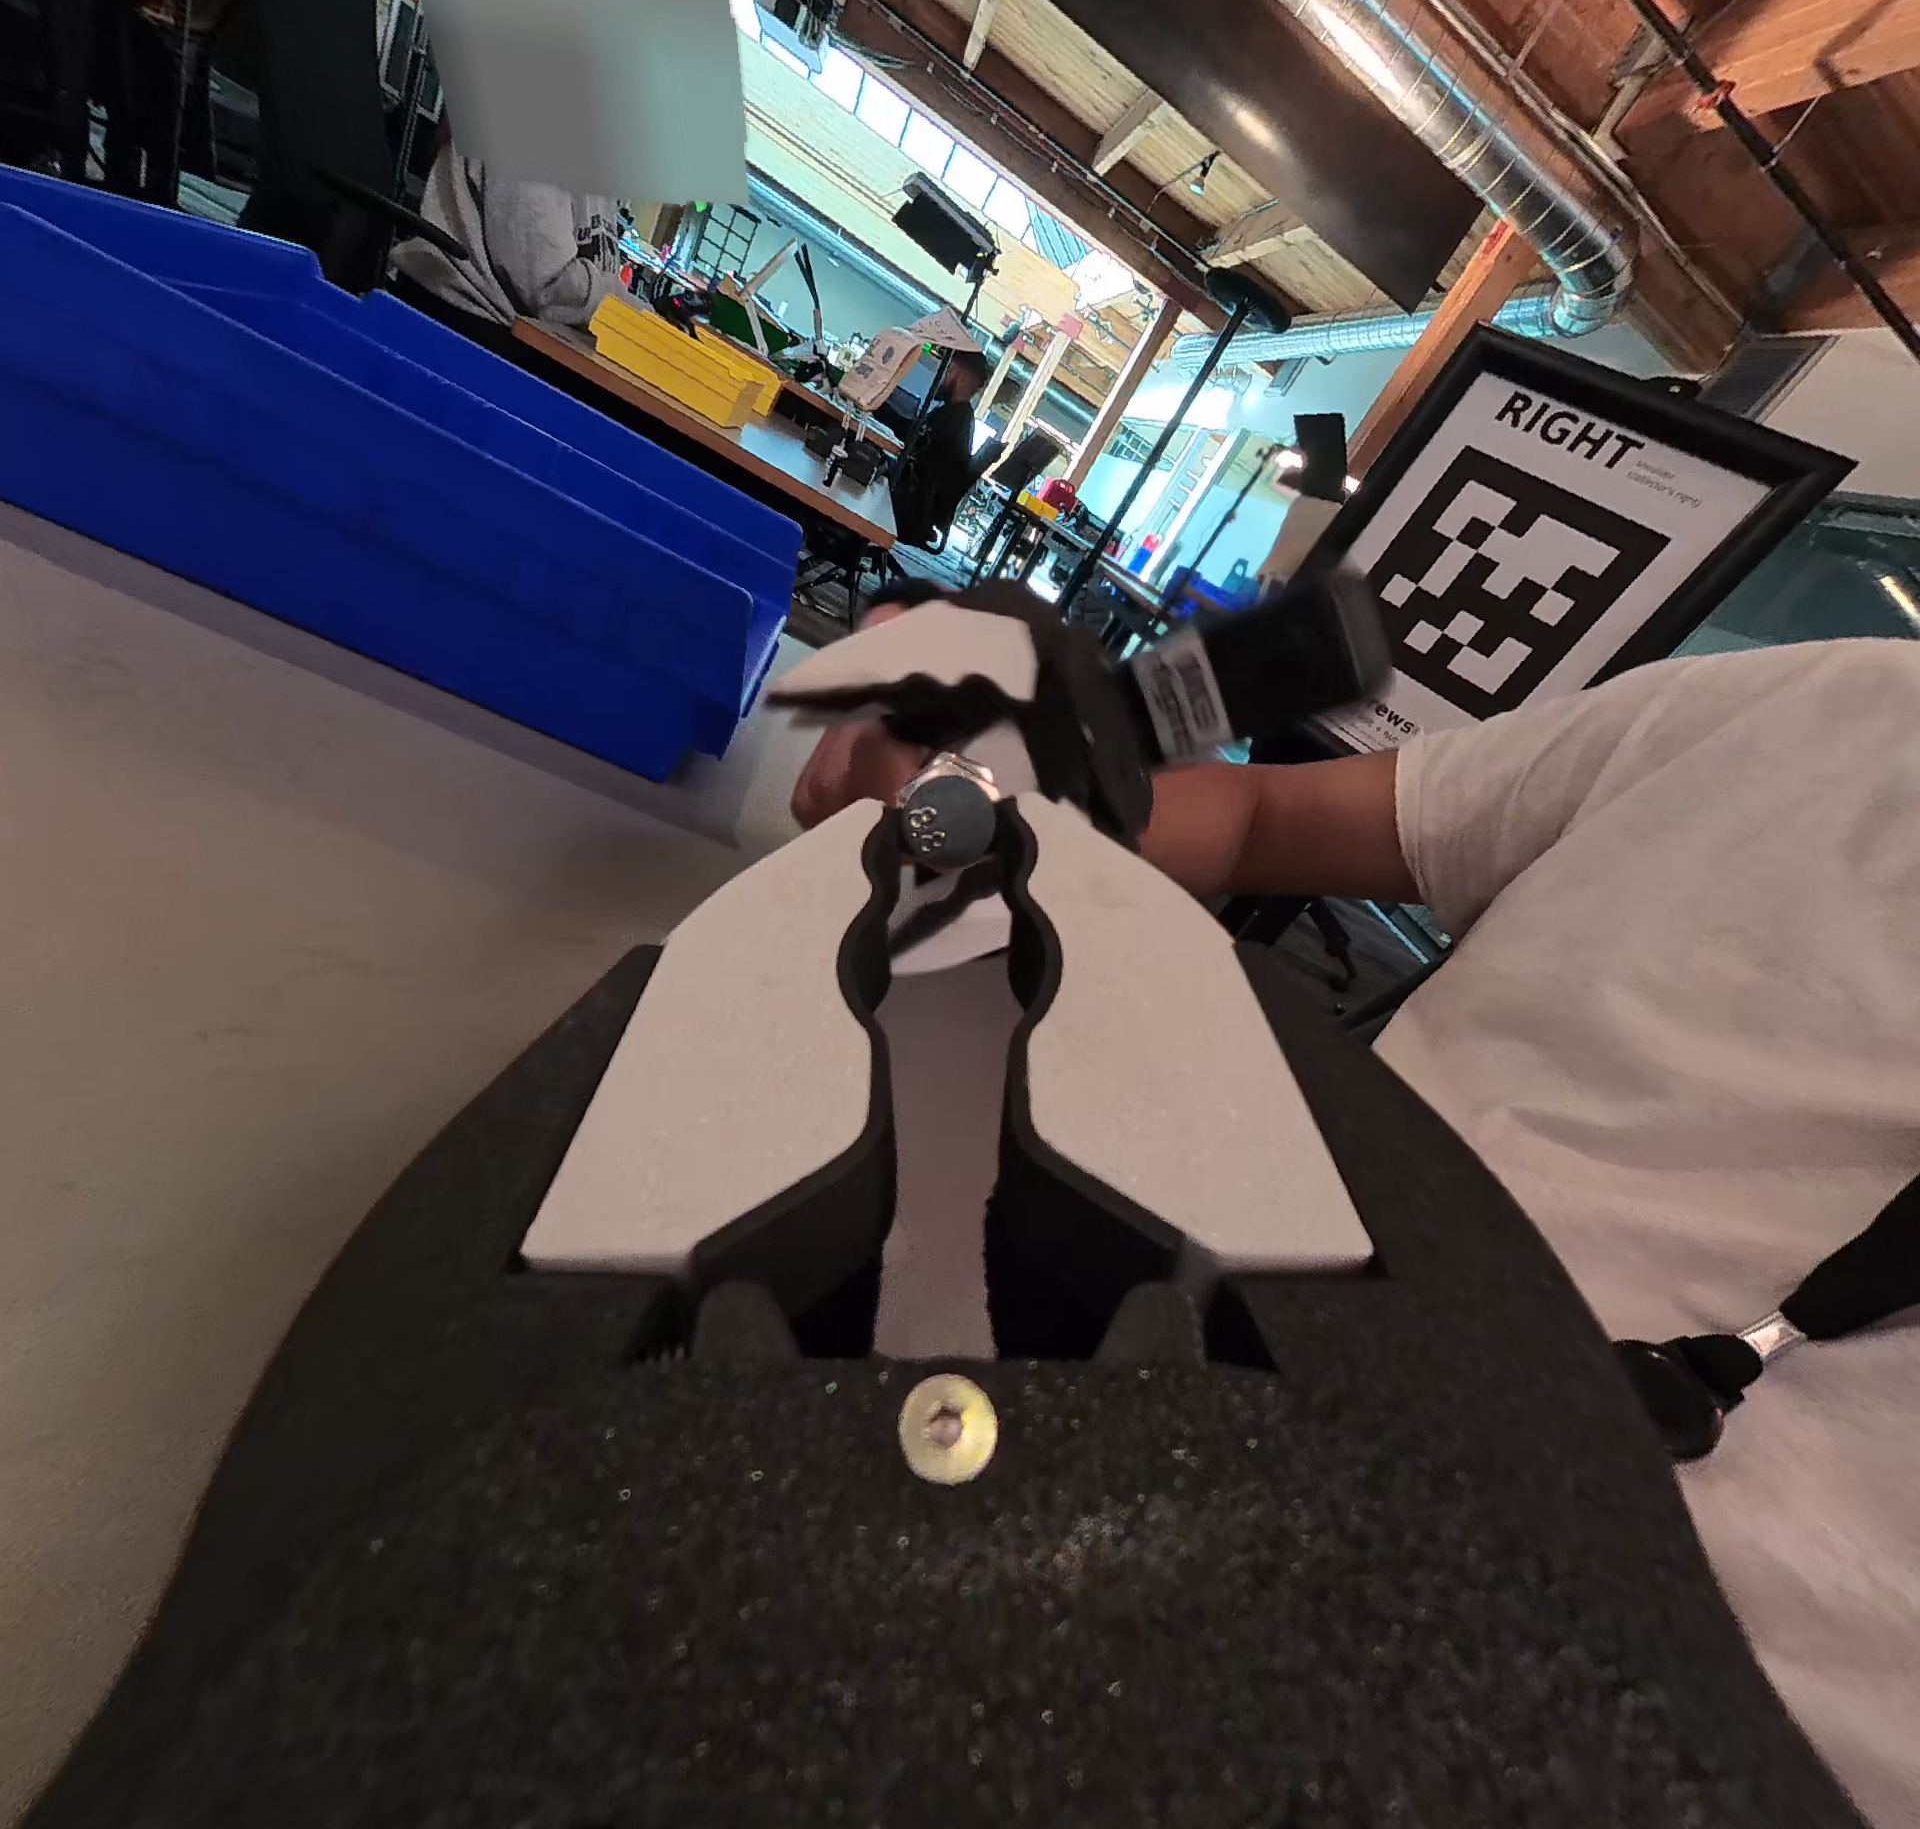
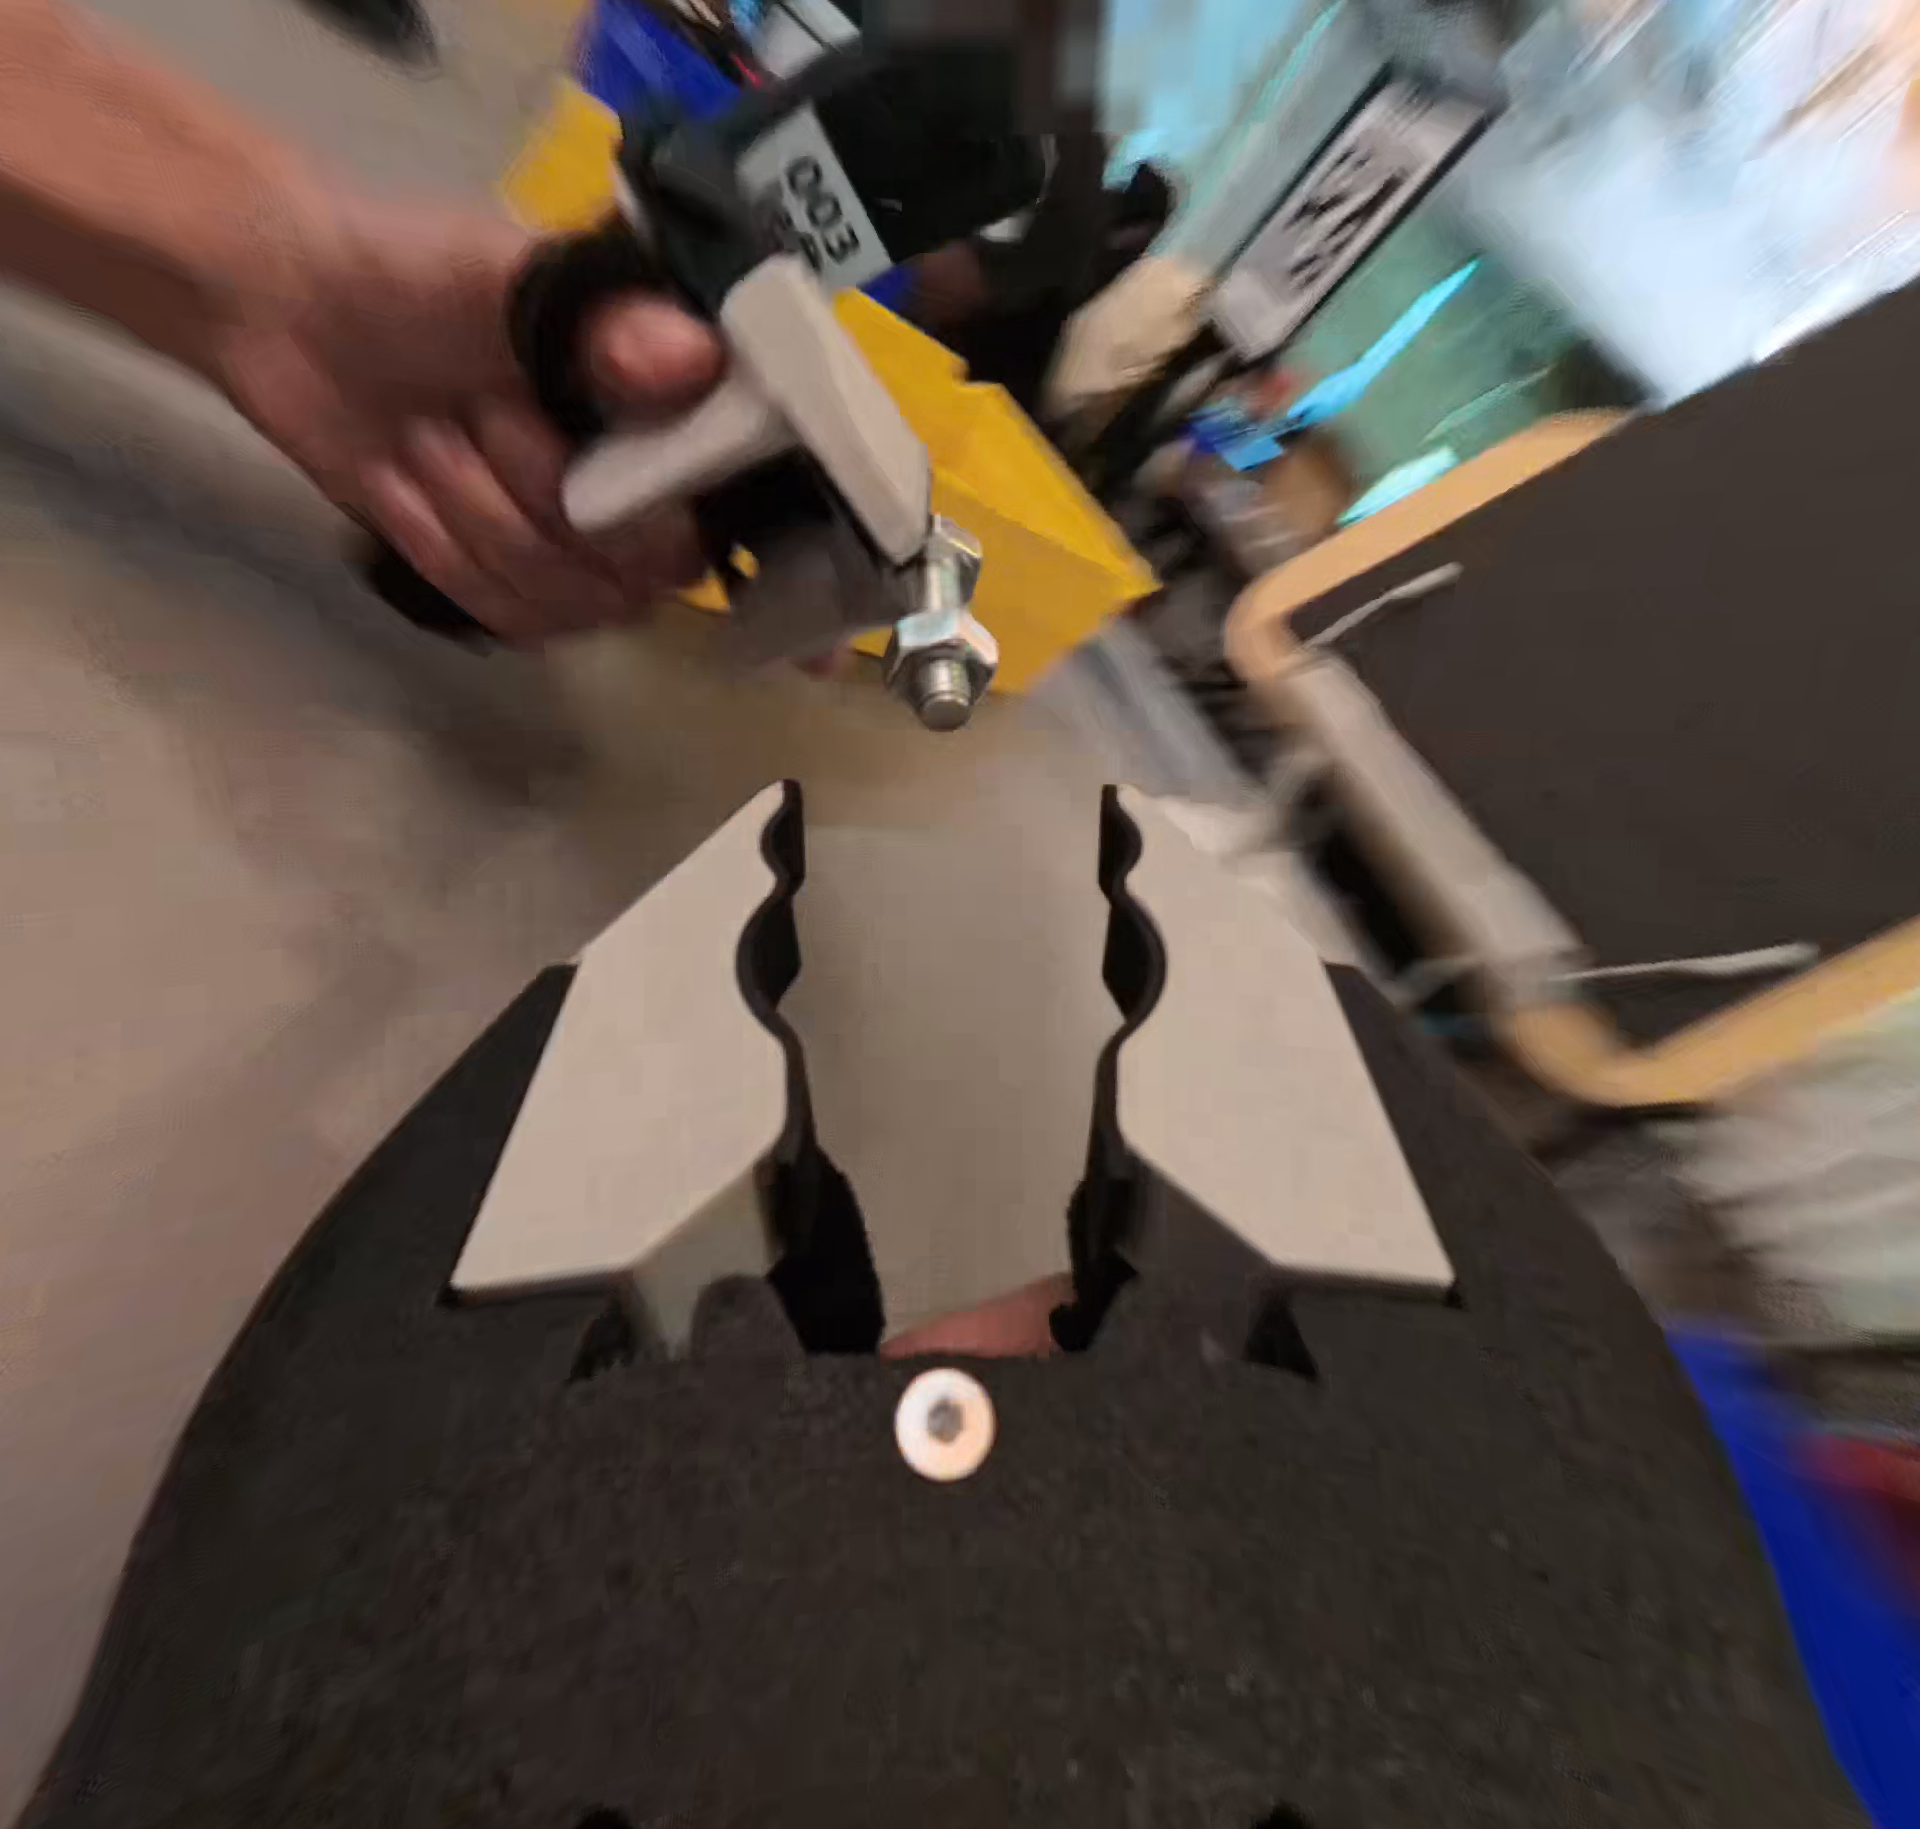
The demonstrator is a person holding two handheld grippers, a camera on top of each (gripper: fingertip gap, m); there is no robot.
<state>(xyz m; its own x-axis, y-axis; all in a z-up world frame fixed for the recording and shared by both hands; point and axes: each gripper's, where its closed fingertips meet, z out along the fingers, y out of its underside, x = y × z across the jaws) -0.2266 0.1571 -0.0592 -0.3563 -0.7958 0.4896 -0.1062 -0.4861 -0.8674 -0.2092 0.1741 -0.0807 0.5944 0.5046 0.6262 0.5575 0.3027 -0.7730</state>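
My left gripper is shut on the round head of a silver bolt, gripped at the fingertips. In the right wrist view the same bolt sticks out of the left gripper's grey fingers, with a hex nut threaded near its free end. My right gripper is open and empty, its fingertips just short of the bolt's tip. It also shows in the left wrist view, blurred, just beyond the bolt. A person's hand holds the left gripper.
Stacked blue bins stand on the pale table at the left. Yellow bins lie on a farther table. A framed marker board stands at the right. A person in a white shirt is close on the right. Only a small space, under 4 cm, lies between the two pairs of fingers.
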